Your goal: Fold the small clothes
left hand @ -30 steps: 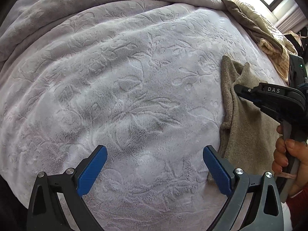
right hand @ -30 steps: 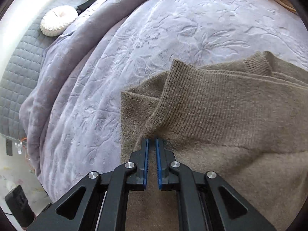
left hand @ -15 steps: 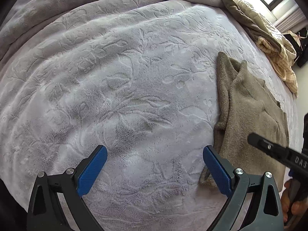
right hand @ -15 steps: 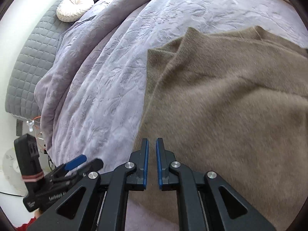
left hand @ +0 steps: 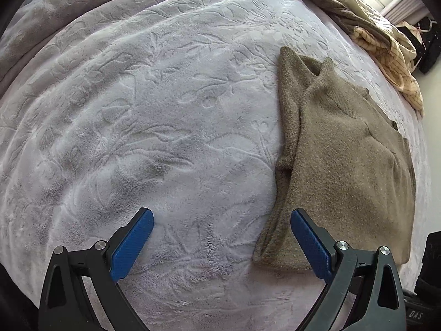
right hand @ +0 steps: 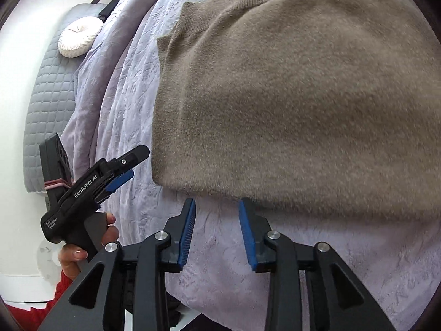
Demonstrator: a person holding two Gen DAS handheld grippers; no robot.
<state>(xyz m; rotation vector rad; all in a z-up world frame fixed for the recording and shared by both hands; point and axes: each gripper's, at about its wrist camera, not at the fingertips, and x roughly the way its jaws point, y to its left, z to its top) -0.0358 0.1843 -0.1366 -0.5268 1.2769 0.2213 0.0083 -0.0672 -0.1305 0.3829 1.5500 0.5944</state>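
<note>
Garment: a brown knit sweater [left hand: 347,160] is laid on the bed's lilac blanket [left hand: 165,127], at 3 o'clock in the left wrist view, sleeves tucked in.
Left gripper [left hand: 222,244]: held wide above bare blanket; nothing is gripped; the sweater's near corner lies just beside its right finger.
Right gripper [right hand: 217,230]: jaws are opening; only blanket is seen between them, the sweater's hem at 12 o'clock just ahead.
Done: side folds are judged made.
Left: a crosswise fold is judged outstanding; other clothes [left hand: 386,41] are heaped at 1 o'clock.
</note>
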